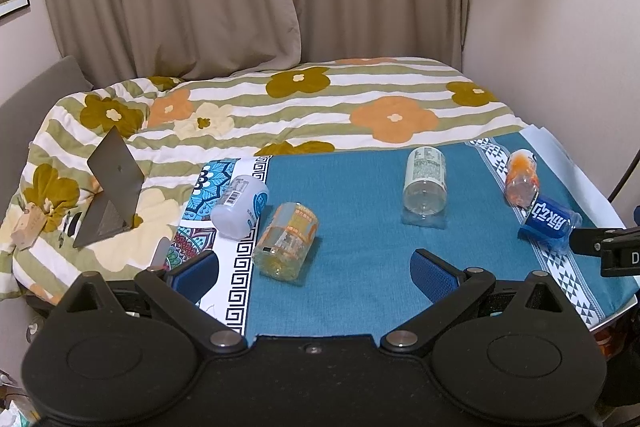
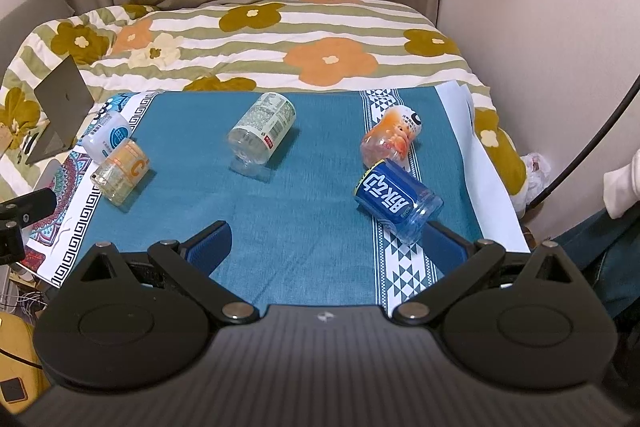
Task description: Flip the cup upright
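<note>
both my tongs are released, holding nothing. the blue-label cup [image 2: 394,203] lies on its side just before my right gripper [image 2: 326,247]; i should pinch across its body, then tilt it slowly upright.

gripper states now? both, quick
Left gripper: open, holding nothing, above the blue cloth.
Right gripper: open, holding nothing; blue cup lies by its right finger.
</note>
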`<state>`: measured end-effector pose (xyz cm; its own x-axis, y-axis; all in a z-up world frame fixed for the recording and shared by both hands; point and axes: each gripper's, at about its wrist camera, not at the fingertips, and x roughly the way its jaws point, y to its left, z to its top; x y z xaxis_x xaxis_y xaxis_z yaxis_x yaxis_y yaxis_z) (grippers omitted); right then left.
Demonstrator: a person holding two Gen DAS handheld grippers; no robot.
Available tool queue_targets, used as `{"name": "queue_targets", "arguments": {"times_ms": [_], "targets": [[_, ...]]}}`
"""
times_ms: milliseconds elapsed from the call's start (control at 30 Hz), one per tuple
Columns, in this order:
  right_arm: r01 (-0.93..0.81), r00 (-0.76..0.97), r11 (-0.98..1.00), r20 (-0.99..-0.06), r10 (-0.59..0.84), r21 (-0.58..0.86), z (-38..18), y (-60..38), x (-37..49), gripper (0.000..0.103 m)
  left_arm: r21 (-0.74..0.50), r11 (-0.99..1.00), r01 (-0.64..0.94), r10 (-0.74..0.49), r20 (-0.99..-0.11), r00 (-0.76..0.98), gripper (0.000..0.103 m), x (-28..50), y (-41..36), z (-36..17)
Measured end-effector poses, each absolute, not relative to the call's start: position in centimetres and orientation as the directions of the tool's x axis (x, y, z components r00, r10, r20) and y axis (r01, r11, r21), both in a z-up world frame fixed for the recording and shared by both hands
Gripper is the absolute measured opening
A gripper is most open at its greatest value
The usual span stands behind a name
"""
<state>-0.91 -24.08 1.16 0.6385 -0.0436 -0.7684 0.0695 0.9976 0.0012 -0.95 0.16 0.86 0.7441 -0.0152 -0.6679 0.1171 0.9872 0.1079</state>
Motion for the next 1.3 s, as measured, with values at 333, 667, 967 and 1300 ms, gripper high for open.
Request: {"name": "queue_targets", "arguments": {"times_ms": [333, 667, 967, 1300], "targets": [[0.063, 0.643, 0.998, -0.765, -0.036, 0.005, 1.22, -24.33, -1.05, 0.103, 0.107, 0.988, 0.108, -0.009, -0.67, 0.742, 0.103, -1.29, 0.18, 0.82], [0.06, 0.643, 0.998, -0.765, -0.034, 0.006, 1.07, -24.2, -1.16, 0.103, 0.114, 0.988, 0.1, 0.002, -0.672, 0.74, 0.103, -1.48, -0.04, 0.79], [0.058, 0.642, 0.998, -0.766, -0.033, 0.005, 1.01, -24.1, -1.11, 0.103, 0.11, 0.989, 0.101, 0.0, -0.676, 0.737, 0.103, -1.56, -0.2, 0.72], [0.056, 0.642, 0.998, -0.766, -0.029, 0.01, 0.82, -24.15, -1.03, 0.103, 0.114, 0.989, 0.096, 0.007, -0.674, 0.739, 0.103, -1.55, -0.5, 0.85]]}}
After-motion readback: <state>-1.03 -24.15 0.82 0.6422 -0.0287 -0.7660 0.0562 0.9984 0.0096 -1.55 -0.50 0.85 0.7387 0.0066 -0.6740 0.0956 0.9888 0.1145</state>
